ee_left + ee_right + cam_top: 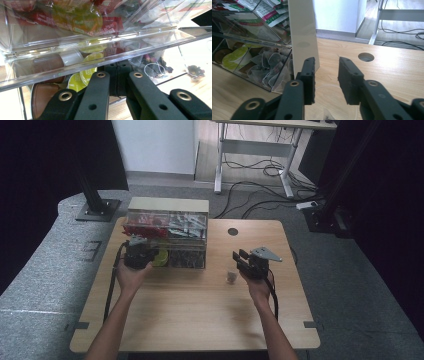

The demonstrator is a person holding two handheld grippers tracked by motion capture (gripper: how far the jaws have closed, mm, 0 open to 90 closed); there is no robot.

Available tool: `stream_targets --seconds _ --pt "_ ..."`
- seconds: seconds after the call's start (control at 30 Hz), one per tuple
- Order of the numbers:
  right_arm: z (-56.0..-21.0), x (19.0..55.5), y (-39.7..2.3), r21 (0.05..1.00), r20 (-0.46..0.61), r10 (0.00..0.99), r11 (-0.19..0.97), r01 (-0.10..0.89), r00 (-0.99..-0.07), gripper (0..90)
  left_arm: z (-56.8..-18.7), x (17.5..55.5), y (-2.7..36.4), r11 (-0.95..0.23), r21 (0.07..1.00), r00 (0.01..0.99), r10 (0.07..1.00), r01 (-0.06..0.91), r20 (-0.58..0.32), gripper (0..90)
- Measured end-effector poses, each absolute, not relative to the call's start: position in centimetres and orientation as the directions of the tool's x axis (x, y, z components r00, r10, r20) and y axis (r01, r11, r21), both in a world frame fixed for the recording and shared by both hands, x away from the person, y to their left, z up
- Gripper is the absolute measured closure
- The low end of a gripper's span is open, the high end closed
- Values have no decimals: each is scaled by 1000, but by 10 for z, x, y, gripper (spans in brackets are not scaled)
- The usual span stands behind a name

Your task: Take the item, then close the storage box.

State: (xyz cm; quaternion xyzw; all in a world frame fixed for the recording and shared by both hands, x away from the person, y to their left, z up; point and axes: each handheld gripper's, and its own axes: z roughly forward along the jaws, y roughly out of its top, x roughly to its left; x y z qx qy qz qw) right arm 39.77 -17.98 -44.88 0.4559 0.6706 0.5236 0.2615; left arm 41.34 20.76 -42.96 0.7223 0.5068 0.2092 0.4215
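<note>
The left gripper [138, 256], jaws together, sits at the clear organizer [187, 242] near the surface's far edge. The right gripper [241, 258], jaws apart and empty, hovers over a tea bag [230, 278]; judging by this, the next move is gripping it or leaving it

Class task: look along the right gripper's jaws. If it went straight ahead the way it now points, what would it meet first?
Probably the pale end wall of the clear organiser box; the right gripper, jaws open, aims just beside its edge, so it might slip past over bare table.
</note>
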Motion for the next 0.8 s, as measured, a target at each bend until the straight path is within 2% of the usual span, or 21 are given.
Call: stream_targets --seconds 0.07,0.2,0.8 --pt "-451 394 -182 941 136 883 27 338 -449 594 -430 413 208 -128 821 398 909 556 -128 900" --pt "-455 389 -185 940 138 882 26 340 -450 566 -430 414 208 -128 821 398 908 556 -128 900" --pt "-475 358 -206 928 149 869 41 369 -473 552 -437 409 207 -123 817 394 909 563 -134 900"
